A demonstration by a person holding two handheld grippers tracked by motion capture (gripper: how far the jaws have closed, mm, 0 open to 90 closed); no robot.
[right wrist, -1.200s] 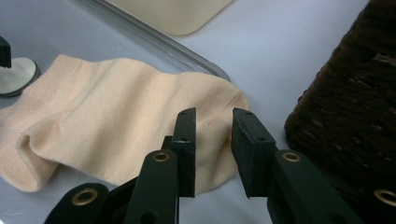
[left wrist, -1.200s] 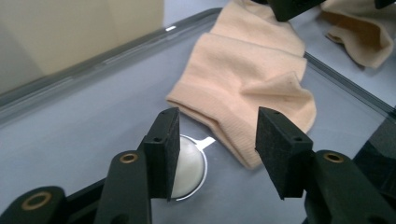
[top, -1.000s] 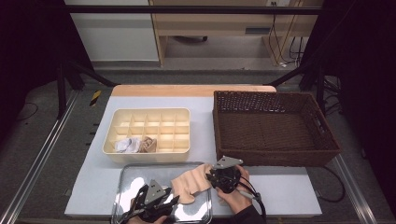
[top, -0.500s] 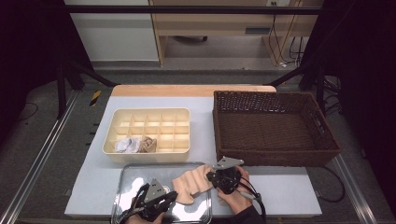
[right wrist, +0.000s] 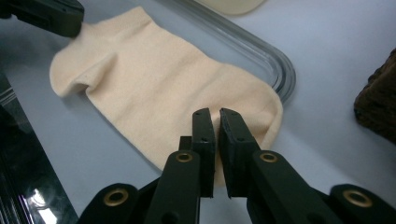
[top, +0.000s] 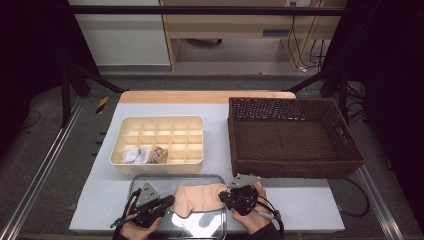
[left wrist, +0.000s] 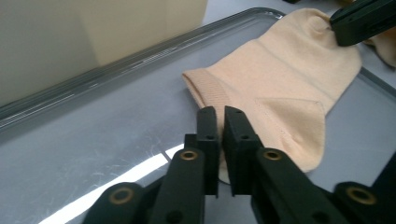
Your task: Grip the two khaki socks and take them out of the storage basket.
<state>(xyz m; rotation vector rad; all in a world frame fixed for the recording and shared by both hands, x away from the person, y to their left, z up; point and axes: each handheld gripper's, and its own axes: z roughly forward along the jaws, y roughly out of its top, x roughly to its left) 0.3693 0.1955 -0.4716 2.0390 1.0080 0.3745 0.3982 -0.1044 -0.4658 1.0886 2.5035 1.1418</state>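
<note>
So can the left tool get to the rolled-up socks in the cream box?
Probably yes. The left tool pinches the peach sock on the tray, so it must let go first. The rolled socks sit in the open divider box just beyond, nothing between.

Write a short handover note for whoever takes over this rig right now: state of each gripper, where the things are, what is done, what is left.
Left gripper: jaws shut, pinching the heel-side edge of the peach fabric sock; they have just been closing on it.
Right gripper: jaws shut on the sock's other end, likewise just closed.
The sock lies flat, partly on the shiny metal tray, its right end over the tray's rim onto the white table mat.
Done: two bundled socks sit in the front-left cells of the cream plastic compartment box. The brown wicker basket looks empty.
Left, probably: fold or roll this sock and put it in a free cell.
</note>
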